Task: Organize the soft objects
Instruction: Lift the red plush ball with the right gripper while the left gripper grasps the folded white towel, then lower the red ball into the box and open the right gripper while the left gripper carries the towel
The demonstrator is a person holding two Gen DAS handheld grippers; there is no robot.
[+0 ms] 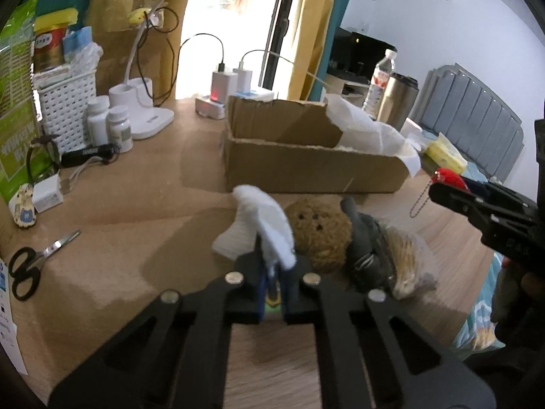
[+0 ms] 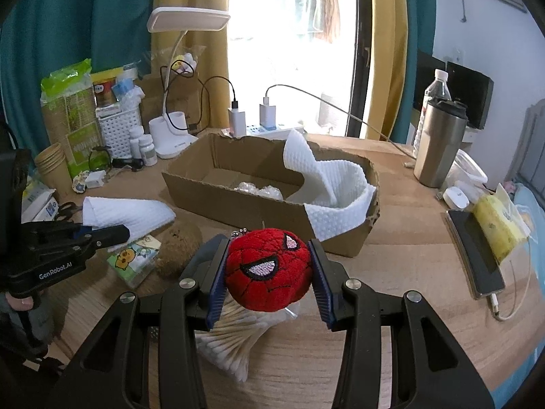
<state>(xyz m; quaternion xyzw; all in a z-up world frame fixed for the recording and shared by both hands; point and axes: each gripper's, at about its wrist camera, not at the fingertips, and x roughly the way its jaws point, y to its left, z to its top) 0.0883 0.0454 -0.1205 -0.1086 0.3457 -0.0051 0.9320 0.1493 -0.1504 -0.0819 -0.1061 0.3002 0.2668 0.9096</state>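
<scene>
We see a fuzzy red plush ball with embroidered eyes pressed between ribbed blue pads. Behind it, the cardboard box is matt with torn, rough edges, and a dimpled white paper towel drapes over its rim. Right of the box stands a brushed-metal tumbler on the wood-grain table.

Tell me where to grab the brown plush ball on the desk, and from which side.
Take the brown plush ball across its round middle, coming from above. Its near-left side is crowded by the tissue pack and its right by the dark item, so the top is probably the freest approach. Both sets of fingers are occupied now.
</scene>
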